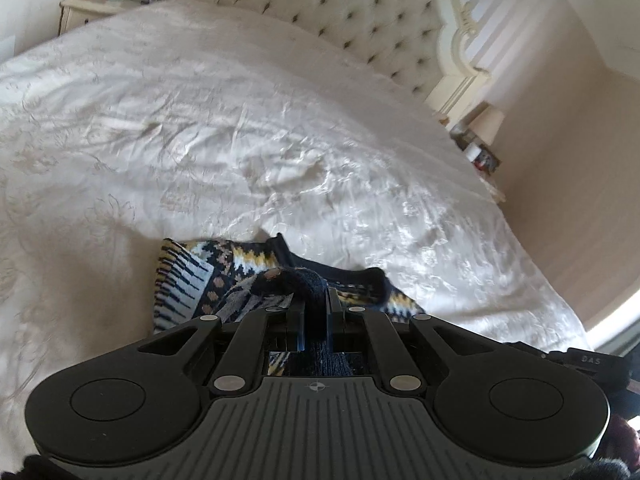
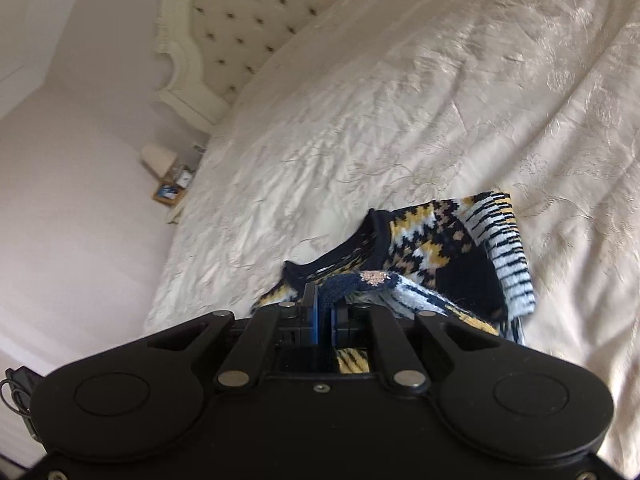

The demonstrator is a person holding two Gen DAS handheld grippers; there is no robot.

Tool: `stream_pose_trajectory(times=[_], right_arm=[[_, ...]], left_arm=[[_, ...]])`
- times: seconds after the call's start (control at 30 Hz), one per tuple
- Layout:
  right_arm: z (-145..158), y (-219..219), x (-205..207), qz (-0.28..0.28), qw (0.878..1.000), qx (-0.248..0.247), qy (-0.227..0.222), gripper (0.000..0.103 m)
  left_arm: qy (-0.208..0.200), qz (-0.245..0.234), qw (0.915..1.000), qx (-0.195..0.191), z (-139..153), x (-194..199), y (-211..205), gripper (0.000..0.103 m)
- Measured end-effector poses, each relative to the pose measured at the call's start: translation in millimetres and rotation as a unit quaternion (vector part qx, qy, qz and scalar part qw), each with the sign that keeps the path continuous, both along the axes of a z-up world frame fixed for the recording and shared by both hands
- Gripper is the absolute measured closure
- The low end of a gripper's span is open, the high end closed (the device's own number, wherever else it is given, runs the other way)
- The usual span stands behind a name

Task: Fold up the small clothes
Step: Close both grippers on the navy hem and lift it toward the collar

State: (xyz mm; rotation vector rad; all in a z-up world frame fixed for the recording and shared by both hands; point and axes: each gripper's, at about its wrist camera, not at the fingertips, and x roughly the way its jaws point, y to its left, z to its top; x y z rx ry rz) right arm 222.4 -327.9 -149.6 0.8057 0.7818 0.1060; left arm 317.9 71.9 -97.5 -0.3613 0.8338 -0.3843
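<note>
Both grippers' fingers pinch a patterned knit sweater above the creased satin bedspread.

fuzzy knit sweater; glossy satin bedspread; matt black plastic left claw; tufted headboard.

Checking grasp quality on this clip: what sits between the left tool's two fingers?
A dark navy edge of the patterned knit garment is pinched in the left tool, clear in the left wrist view.

Soft daylight glints off the bedspread; fisheye bending, dark corners, slight motion blur throughout.
</note>
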Motion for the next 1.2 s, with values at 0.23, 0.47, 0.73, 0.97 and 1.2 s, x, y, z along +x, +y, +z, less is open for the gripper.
stream_pose_trajectory(times=[0.23,0.47,0.73,0.97,1.2], right_arm=[[-34.3,1.5,48.6,-0.013,0.999,-0.006,0.045,0.091],[-62.5,-0.7,87.9,-0.033,0.996,-0.012,0.085,0.091],[-88.4,-6.0,126.2,-0.045,0.992,-0.018,0.118,0.09],[-104.3,-4.2,152.0,-0.056,0.987,-0.034,0.15,0.083],[-103.8,-7.0,159.3,-0.066,0.986,-0.042,0.144,0.074]], left_arm=[[0.041,0.004,0.999,0.014,-35.1,49.0,-1.9,0.094],[0.071,0.001,0.9973,0.02,-62.5,90.5,-5.9,0.094],[0.098,0.004,0.9949,0.025,-94.7,132.1,-12.0,0.094],[0.126,0.016,0.9919,-0.001,-113.3,153.4,-5.5,0.091],[0.095,0.024,0.995,-0.02,-105.0,159.7,1.5,0.075]])
